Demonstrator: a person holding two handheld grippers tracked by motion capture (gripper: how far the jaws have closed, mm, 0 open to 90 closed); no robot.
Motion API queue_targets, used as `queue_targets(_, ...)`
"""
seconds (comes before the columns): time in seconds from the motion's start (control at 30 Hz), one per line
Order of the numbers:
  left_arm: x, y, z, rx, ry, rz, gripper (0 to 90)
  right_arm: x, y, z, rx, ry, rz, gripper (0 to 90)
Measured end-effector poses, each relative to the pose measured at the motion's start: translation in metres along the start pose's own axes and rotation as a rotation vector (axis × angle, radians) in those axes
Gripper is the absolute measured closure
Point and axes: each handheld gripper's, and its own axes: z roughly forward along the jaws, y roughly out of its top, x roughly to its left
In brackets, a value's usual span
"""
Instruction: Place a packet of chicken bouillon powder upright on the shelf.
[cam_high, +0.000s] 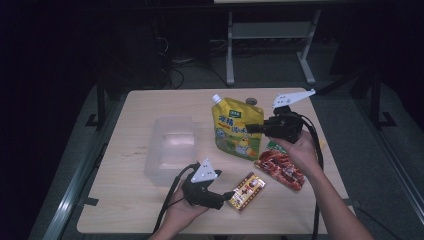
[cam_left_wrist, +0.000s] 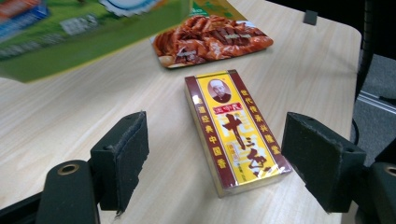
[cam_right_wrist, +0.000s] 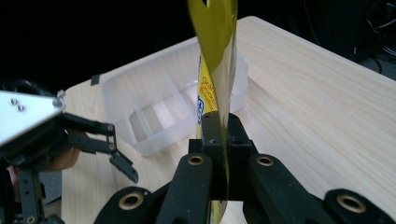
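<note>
R gripper (cam_high: 252, 128) pinches yellow spout pouch (cam_high: 235, 127) edge, held up right of clear plastic box (cam_high: 170, 147). L gripper (cam_high: 229, 195) jaws spread, seasoning box (cam_high: 247, 190) btwn them, on table right of clear box.

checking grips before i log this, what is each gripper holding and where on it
The right gripper is shut on the yellow pouch, pinching its thin side edge. The left gripper holds nothing; its open jaws flank the seasoning box.
</note>
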Motion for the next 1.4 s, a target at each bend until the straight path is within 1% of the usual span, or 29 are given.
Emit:
queue_targets(0.13, -0.001, -0.003, -0.002, 0.001, -0.004, 0.012, 22.6, 0.002, 0.007, 0.002, -0.004, 0.011, -0.009, 89.6)
queue_targets(0.23, -0.001, -0.004, -0.005, -0.008, -0.004, 0.008, 22.6, 0.004, 0.013, 0.004, -0.009, 0.021, -0.018, 89.6)
queue_targets(0.27, -0.001, -0.005, -0.005, -0.009, -0.002, 0.013, 22.6, 0.004, 0.015, 0.005, -0.009, 0.028, -0.017, 89.6)
queue_targets(0.33, -0.001, -0.006, -0.005, -0.009, -0.009, 0.01, 22.6, 0.005, 0.019, 0.007, -0.01, 0.036, -0.018, 89.6)
queue_targets(0.37, -0.001, -0.006, -0.005, -0.006, -0.011, 0.018, 22.6, 0.006, 0.022, 0.009, -0.01, 0.039, -0.023, 89.6)
queue_targets(0.5, -0.002, -0.007, -0.005, -0.014, -0.016, 0.027, 22.6, 0.008, 0.031, 0.014, -0.01, 0.055, -0.039, 89.6)
queue_targets(0.57, -0.002, -0.007, -0.006, -0.018, -0.016, 0.025, 22.4, 0.01, 0.036, 0.017, -0.012, 0.064, -0.044, 89.6)
queue_targets(0.63, -0.002, -0.007, -0.008, -0.023, -0.016, 0.035, 22.5, 0.011, 0.04, 0.02, -0.014, 0.076, -0.05, 89.6)
queue_targets(0.73, -0.002, -0.007, -0.009, -0.025, -0.017, 0.035, 22.4, 0.013, 0.047, 0.026, -0.012, 0.092, -0.061, 89.6)
queue_targets(0.8, -0.003, -0.008, -0.008, -0.028, -0.021, 0.026, 22.4, 0.014, 0.049, 0.029, -0.012, 0.101, -0.067, 89.6)
queue_targets(0.87, -0.003, -0.008, -0.008, -0.027, -0.024, 0.023, 22.4, 0.015, 0.055, 0.035, -0.016, 0.119, -0.079, 89.6)
queue_targets(1.13, -0.003, -0.011, -0.009, -0.022, -0.032, 0.028, 22.3, 0.017, 0.068, 0.047, -0.021, 0.148, -0.094, 89.6)
queue_targets(1.2, -0.003, -0.011, -0.009, -0.022, -0.035, 0.018, 22.3, 0.017, 0.072, 0.051, -0.023, 0.16, -0.098, 89.6)
queue_targets(1.4, -0.005, -0.013, -0.008, -0.018, -0.042, 0.02, 22.2, 0.019, 0.08, 0.062, -0.029, 0.189, -0.111, 89.6)
